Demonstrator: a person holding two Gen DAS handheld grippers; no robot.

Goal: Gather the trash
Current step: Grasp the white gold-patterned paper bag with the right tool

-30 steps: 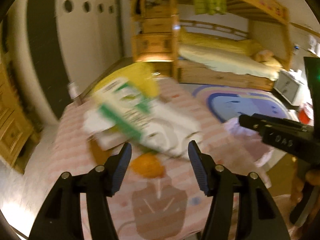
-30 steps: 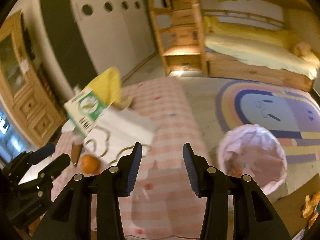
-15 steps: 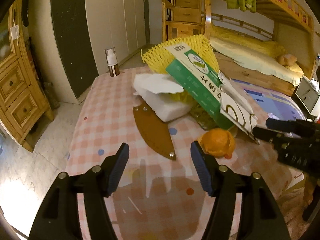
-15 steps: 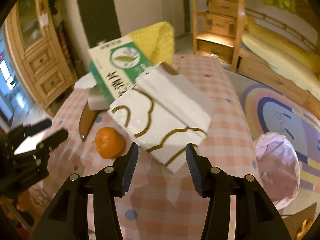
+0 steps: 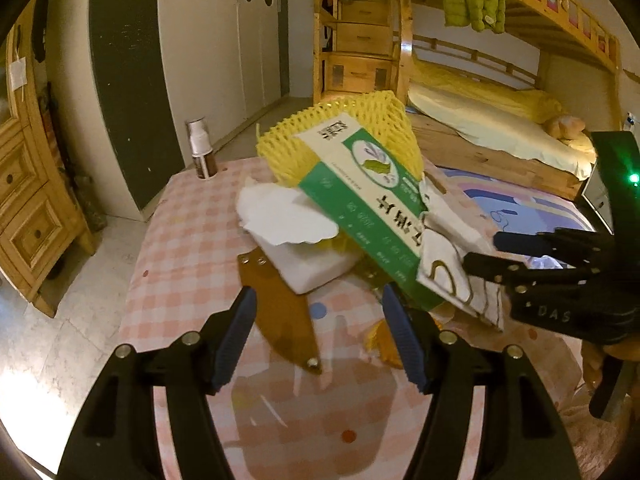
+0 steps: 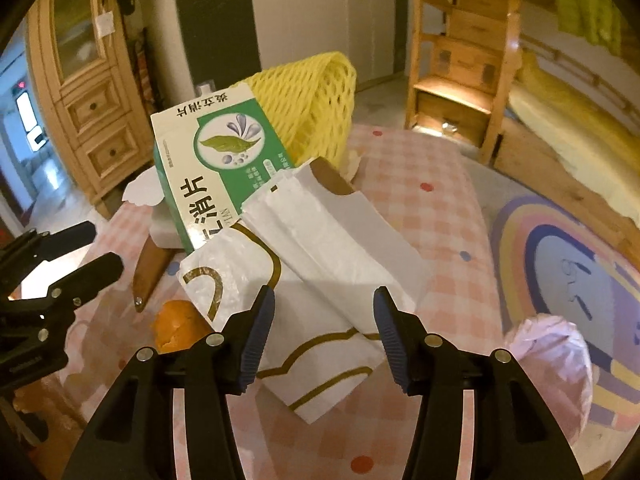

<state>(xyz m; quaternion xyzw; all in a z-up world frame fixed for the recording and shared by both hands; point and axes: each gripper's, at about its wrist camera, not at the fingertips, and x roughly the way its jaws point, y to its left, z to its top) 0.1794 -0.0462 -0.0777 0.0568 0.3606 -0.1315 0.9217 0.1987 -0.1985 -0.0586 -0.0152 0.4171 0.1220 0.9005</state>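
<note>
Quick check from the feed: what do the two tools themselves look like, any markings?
Both are matte black plastic. The left tool and right tool each carry two ribbed dark-blue pads and silver pivot screws. Side-on, the right tool's body shows white "DAS" lettering and a green light. No cables visible.

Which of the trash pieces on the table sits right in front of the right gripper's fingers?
The white paper bag with gold trim; the right gripper frames it, while the green box and yellow foam net lie farther back.

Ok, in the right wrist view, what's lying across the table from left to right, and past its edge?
Left tool → brown sheath → orange → white paper bag → pink-lined bin on the floor past the table's right edge.
</note>
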